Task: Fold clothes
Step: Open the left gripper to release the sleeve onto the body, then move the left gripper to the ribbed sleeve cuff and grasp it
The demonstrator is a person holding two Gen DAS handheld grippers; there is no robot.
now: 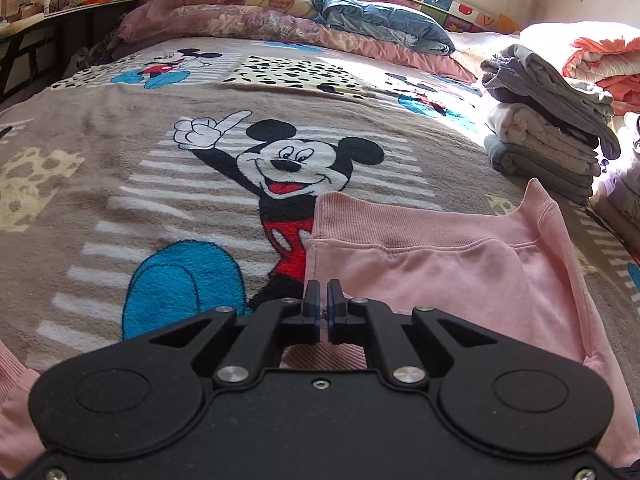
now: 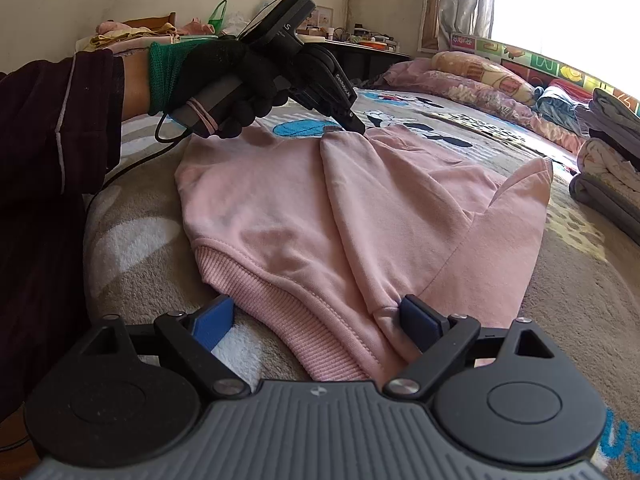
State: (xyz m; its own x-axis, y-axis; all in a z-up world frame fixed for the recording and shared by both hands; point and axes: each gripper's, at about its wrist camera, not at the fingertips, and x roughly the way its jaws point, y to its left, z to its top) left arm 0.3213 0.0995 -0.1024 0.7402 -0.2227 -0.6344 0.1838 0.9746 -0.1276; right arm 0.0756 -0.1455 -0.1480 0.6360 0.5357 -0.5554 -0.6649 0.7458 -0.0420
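Observation:
A pink sweatshirt [image 2: 304, 208] lies on the Mickey Mouse blanket [image 1: 120, 152] on the bed, with a sleeve folded across its body. My left gripper [image 1: 323, 300] is shut on the sleeve's ribbed cuff; in the right wrist view it [image 2: 356, 126] pinches that cuff at the garment's far edge. The sweatshirt's hem band [image 1: 400, 228] shows in the left wrist view. My right gripper [image 2: 316, 320] is open, its blue pads either side of the near ribbed hem [image 2: 280, 312], low over the blanket.
A stack of folded clothes [image 1: 548, 136] stands at the right of the bed, also in the right wrist view [image 2: 612, 160]. Pillows and quilts [image 1: 280, 12] lie at the head. A dark desk [image 1: 60, 28] stands at the far left.

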